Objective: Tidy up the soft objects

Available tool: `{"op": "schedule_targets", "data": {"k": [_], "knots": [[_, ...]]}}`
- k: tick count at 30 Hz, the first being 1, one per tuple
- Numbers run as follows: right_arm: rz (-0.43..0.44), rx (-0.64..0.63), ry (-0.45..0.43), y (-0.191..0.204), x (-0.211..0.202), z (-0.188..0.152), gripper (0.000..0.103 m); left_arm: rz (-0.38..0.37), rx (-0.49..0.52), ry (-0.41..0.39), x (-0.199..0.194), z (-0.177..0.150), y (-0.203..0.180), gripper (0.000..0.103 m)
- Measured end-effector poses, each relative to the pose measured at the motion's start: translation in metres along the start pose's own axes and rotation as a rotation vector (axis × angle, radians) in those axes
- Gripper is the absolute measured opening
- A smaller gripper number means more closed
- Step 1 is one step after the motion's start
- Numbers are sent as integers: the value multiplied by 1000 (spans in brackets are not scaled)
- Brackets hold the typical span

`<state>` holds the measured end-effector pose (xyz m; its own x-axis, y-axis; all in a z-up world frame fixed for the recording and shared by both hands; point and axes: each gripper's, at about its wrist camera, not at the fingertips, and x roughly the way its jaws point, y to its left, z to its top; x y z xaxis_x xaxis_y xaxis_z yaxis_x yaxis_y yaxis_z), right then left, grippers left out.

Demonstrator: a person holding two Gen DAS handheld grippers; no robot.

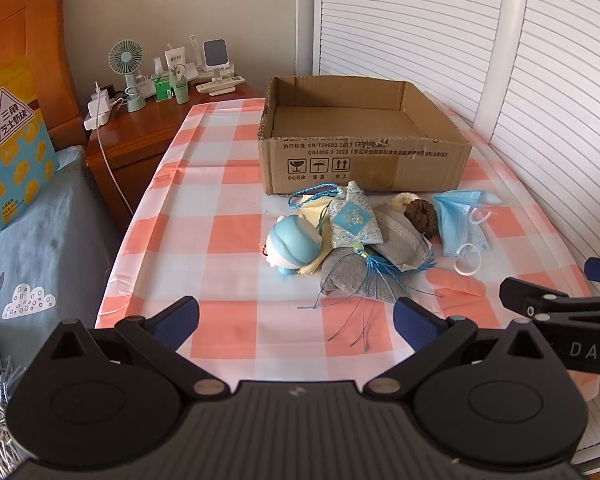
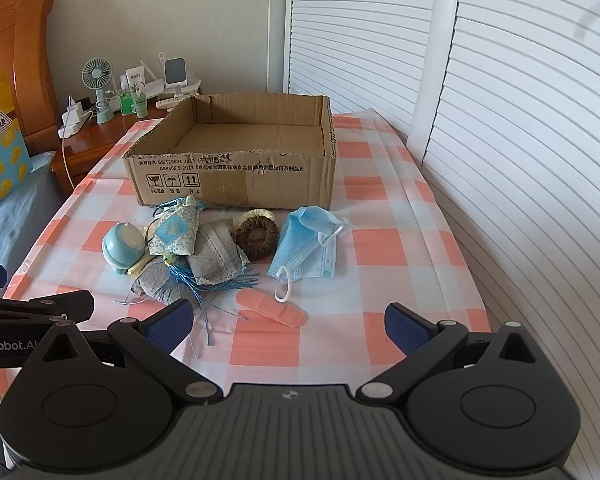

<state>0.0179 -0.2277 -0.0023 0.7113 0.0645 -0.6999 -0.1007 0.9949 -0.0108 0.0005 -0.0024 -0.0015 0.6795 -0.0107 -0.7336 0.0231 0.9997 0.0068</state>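
Note:
A heap of soft things lies on the checked tablecloth in front of an empty cardboard box. It holds a blue doll, a blue tasselled sachet, a grey mask, a brown scrunchie, a blue face mask and a pink plaster. My left gripper hovers open just short of the heap. My right gripper hovers open near the plaster. Neither holds anything.
A wooden nightstand at the back left carries a small fan, bottles and a charger cable. A bed lies left of the table. White louvred doors stand close on the right.

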Motion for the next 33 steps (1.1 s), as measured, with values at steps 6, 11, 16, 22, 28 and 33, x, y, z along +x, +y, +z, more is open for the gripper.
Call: {"op": "schedule_targets", "data": {"k": [6,11,16,22,28,33], "knots": [[-2,-1,0,1,0,0,103,-3,-5,1,1,-1,2,102],[-2,-2,-1,1,0,0,103,-4,-5,0,1,-1,2,102],[-6,-4,-4,1,-2,0,103,-3,-6,1,1,-1,2,102],[-6,-6,-5,1,-3,1,103,-4,-6,1,1,0,2,102],[-7,-7,-7,3,-2,0,103,-4,-8,0,1,0,2,102],[-11,-6,-6,3,-3,1,103,-5,-9,2,0,1,2,102]]}}
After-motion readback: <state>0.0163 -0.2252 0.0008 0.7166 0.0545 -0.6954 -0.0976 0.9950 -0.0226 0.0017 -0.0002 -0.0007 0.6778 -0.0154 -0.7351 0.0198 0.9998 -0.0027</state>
